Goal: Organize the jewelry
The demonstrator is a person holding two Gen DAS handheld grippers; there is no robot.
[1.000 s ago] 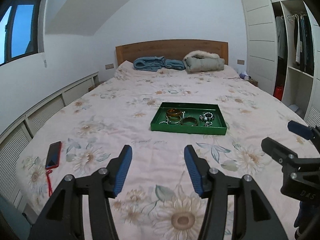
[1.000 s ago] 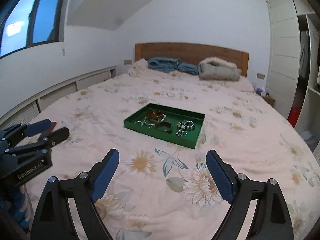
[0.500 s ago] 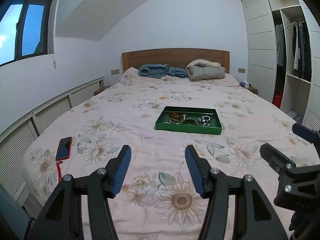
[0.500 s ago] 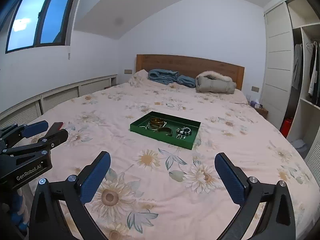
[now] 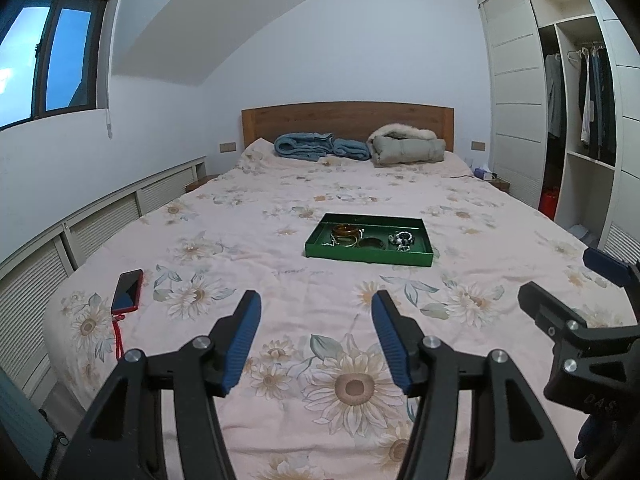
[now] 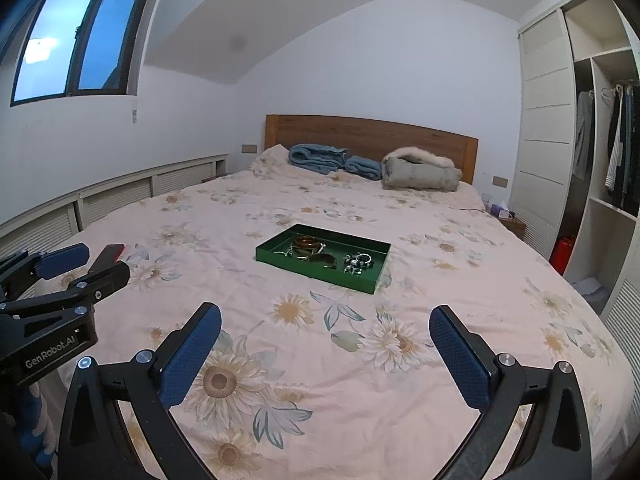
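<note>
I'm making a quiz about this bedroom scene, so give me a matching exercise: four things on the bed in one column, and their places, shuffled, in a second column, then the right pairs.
Things:
1. green tray
2. red phone
3. blue blanket
4. grey coat

Places:
A. by the headboard, on the wardrobe side
B. near the foot of the bed, on the window side
C. in the middle of the bed, jewelry inside
D. by the headboard, on the window side of its neighbour

Pairs: 1-C, 2-B, 3-D, 4-A
</note>
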